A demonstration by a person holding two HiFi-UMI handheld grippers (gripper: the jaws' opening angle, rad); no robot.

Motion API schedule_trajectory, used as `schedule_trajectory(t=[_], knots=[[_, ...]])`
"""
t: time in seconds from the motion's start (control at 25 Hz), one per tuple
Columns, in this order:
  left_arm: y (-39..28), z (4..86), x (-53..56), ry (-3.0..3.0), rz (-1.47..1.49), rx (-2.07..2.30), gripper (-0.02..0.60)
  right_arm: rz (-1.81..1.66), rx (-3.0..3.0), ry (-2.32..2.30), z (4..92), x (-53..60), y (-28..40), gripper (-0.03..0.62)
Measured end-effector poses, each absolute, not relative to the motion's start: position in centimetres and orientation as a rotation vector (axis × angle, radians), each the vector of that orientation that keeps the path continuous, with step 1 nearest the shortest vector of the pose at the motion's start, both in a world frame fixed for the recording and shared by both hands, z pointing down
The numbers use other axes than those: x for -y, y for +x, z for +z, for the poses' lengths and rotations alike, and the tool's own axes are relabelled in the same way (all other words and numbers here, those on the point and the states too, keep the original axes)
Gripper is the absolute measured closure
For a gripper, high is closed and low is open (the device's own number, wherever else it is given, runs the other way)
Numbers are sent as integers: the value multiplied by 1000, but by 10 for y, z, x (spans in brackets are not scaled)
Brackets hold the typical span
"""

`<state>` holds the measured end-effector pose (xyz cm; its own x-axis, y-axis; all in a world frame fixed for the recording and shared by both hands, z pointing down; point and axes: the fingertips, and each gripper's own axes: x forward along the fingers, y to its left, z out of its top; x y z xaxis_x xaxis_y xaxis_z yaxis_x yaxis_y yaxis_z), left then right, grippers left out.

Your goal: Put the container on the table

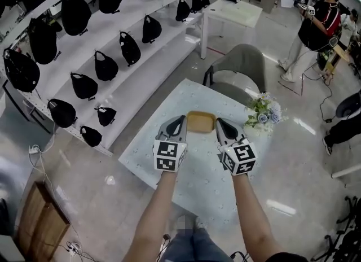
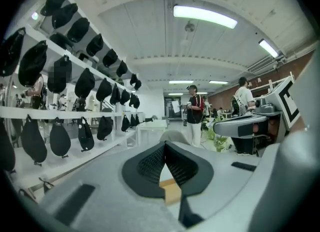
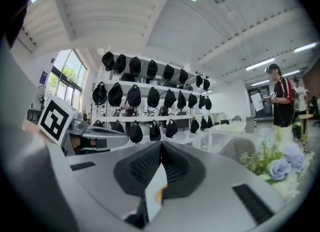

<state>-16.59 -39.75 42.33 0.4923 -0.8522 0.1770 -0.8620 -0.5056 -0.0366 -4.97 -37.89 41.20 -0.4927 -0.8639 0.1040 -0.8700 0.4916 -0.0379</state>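
Observation:
A shallow tan container (image 1: 201,121) hangs in the air above the white table (image 1: 163,162), held level between my two grippers. My left gripper (image 1: 181,122) is shut on its left rim, and my right gripper (image 1: 219,123) is shut on its right rim. In the left gripper view the black pads (image 2: 150,166) pinch a tan edge of the container (image 2: 171,190). Seen from the right gripper view, the dark pads (image 3: 177,168) clamp a pale edge of the container (image 3: 156,188). Both grippers point roughly level.
A bunch of pale blue flowers (image 1: 262,112) stands at the table's right edge. A grey chair (image 1: 238,69) is behind the table. Stepped white shelves with black bags (image 1: 107,66) run along the left. A person (image 1: 318,26) stands at the far right, near another white table (image 1: 234,12).

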Motion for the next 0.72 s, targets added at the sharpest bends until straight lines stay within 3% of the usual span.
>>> schedule_trajectory(t=[0.36, 0.72], knots=[[-172, 351, 308, 2743, 147, 1627, 580, 74, 2696, 1776, 350, 291, -16, 595], [-176, 332, 239, 2732, 63, 1692, 580, 95, 2702, 1854, 343, 226, 9, 595]])
